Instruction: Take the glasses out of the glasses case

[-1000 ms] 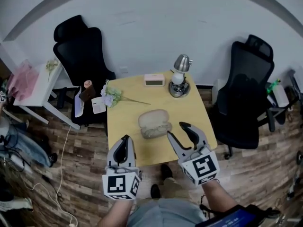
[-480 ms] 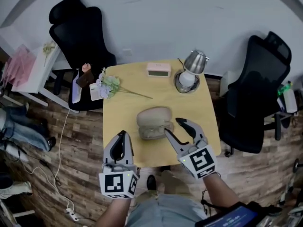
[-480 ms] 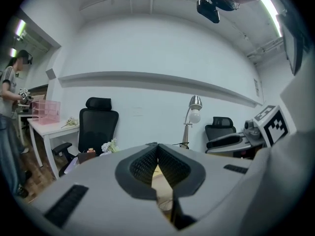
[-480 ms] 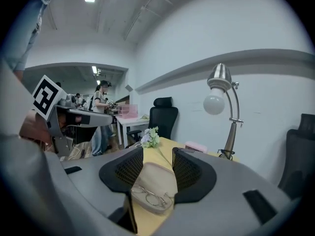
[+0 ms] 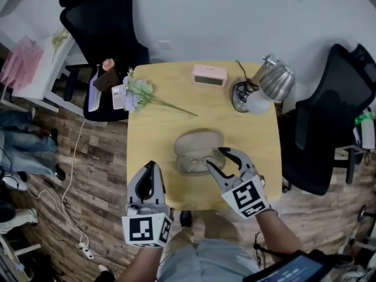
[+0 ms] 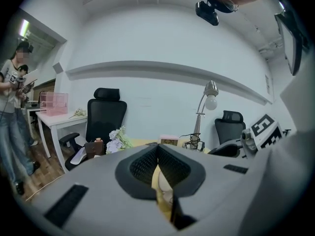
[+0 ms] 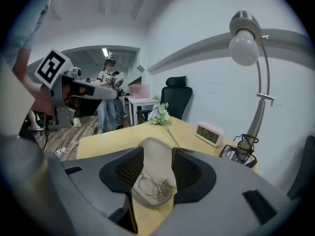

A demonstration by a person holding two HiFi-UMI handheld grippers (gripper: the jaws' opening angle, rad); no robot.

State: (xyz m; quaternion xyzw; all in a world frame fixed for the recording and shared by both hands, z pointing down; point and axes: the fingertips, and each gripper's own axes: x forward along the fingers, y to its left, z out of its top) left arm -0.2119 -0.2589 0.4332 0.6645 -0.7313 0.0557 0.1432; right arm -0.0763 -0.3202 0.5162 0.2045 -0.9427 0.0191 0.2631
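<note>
The open beige oval glasses case [image 5: 197,143] lies at the centre of the yellow square wooden worktop [image 5: 154,131], with the thin wire-framed glasses [image 7: 151,186] inside its lower shell. The right hand-held gripper [image 5: 215,157], at 5 o'clock from the case, has its jaws wide apart on either side of the case's near end and grips nothing. The left hand-held gripper [image 5: 150,168], at 7 o'clock, has its jaws closed together and empty.

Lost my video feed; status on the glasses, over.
Left gripper shut, empty, short of the case. Right gripper open, jaws lined up on the open case. Glasses lie inside, not gripped. Nothing blocks them.
</note>
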